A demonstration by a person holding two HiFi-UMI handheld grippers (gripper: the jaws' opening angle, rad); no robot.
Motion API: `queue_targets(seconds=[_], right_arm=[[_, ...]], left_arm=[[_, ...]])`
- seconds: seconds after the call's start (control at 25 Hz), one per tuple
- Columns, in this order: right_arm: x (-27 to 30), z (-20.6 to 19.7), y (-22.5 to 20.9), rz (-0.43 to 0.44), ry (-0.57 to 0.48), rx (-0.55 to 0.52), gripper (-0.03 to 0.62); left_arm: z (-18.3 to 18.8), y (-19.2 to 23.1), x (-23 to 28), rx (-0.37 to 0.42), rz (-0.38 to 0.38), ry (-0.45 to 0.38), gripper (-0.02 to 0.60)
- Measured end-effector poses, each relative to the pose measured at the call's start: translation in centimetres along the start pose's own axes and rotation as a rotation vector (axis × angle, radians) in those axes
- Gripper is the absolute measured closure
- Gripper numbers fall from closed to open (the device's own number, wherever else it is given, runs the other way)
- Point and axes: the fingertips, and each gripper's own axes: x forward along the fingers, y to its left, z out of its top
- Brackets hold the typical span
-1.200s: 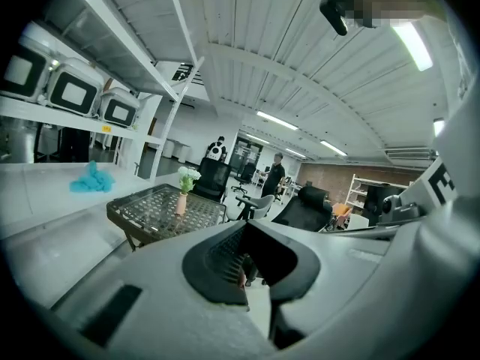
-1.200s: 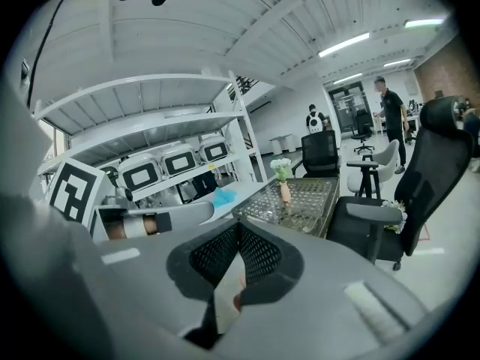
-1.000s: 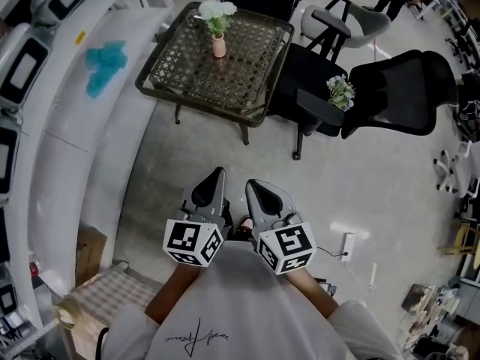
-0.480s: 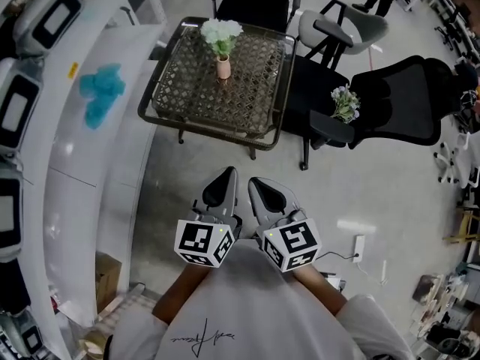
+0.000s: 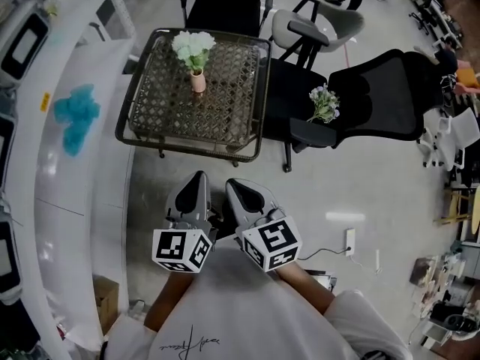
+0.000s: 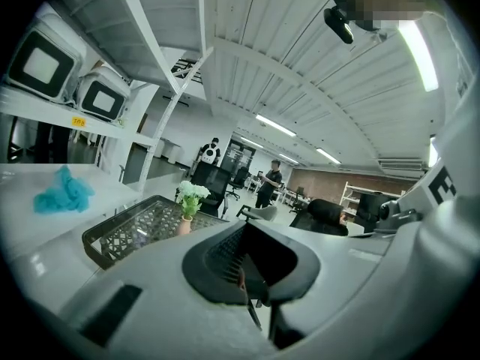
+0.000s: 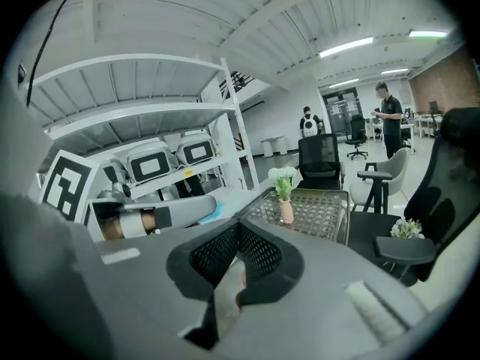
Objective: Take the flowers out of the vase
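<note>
Left gripper [image 5: 197, 180] and right gripper [image 5: 237, 187] are pinched shut, empty; pulling the flowers [image 5: 193, 47], upper left, could tip the vase [image 5: 198, 82].

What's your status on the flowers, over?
Both jaws shut, empty: left gripper, right gripper, well short of the table. White flowers upright in the vase, untouched. Only bare floor between; chairs off to the right.

Teal cloth [image 5: 73, 115] on white shelf [image 5: 52, 193]; black chairs [image 5: 379, 96] beside table [image 5: 225, 103].
</note>
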Motion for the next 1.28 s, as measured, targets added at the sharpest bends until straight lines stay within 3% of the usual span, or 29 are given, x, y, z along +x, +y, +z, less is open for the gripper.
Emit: queue_targets(seconds=[0.64,0.92,1.08,1.28], right_arm=[[9.0,6.3,-7.9,0.040,-0.009,0.014,0.579],[10.4,6.0,-9.0,0.103,0.005,-0.015,0.569],[11.0,5.9,-11.2,0.096,0.016,-0.008,0.562],[13.2,5.5,-11.1,0.104,0.029,-0.001,0.551]], left_arm=[[3.8,2.8,12.1,0.038,0.013,0.021,0.577],[3.1,3.3,13.5,0.043,0.066,0.004,0.577],[1.9,2.9,15.1,0.033,0.081,0.027,0.577],[1.5,5.6,15.5,0.004,0.126,0.034,0.577]])
